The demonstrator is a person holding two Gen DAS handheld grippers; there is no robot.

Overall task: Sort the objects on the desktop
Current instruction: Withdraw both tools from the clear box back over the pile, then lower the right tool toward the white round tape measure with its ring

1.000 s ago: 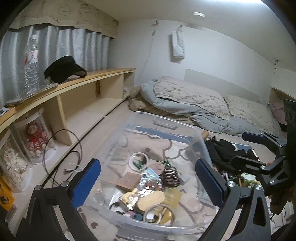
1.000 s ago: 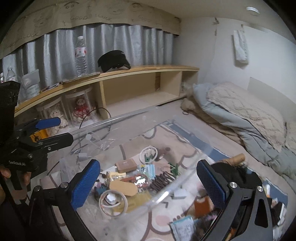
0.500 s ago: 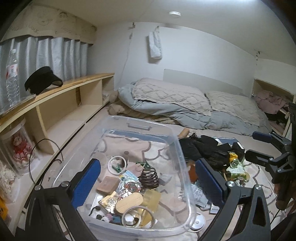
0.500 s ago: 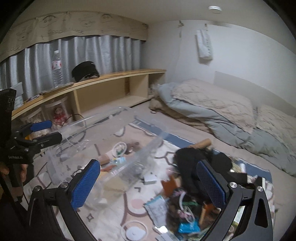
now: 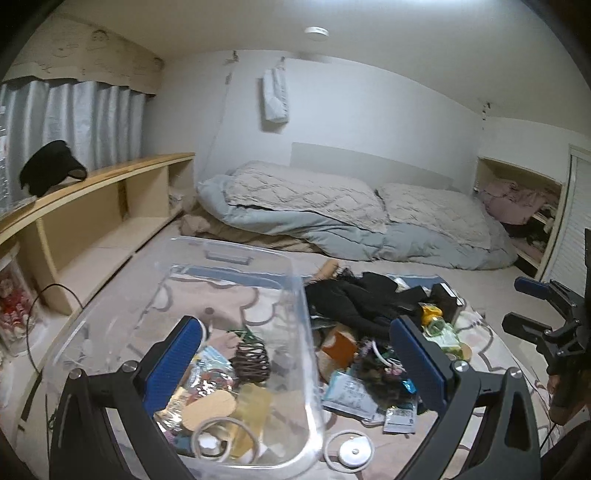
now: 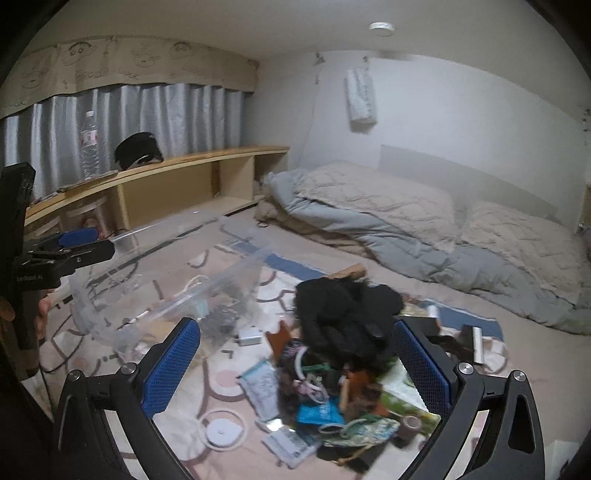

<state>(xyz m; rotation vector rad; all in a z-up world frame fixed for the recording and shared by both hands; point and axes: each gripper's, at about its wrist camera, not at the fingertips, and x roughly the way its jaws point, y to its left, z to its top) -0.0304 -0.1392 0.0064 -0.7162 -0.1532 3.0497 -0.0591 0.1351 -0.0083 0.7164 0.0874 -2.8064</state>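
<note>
- My left gripper (image 5: 295,354) and right gripper (image 6: 295,354) both hang spread wide, holding nothing.
- The unsorted pile (image 6: 332,373) lies on the rug just beside the clear bin (image 5: 295,280).
- The black cloth (image 6: 343,310) on top looks soft and light; I'd pinch a raised fold.
- The packets look slippery.

- White wall (image 5: 369,122) at the back, with a round ceiling light (image 5: 316,31) above.
- Grey curtain (image 6: 147,114) under a beige valance (image 6: 129,62) on the left.
- Long wooden shelf (image 6: 184,162) below the curtain.
- Low bed with a grey-and-beige quilt (image 5: 332,206) along the back wall.
- Patterned beige rug (image 6: 221,373) on the floor.
</note>
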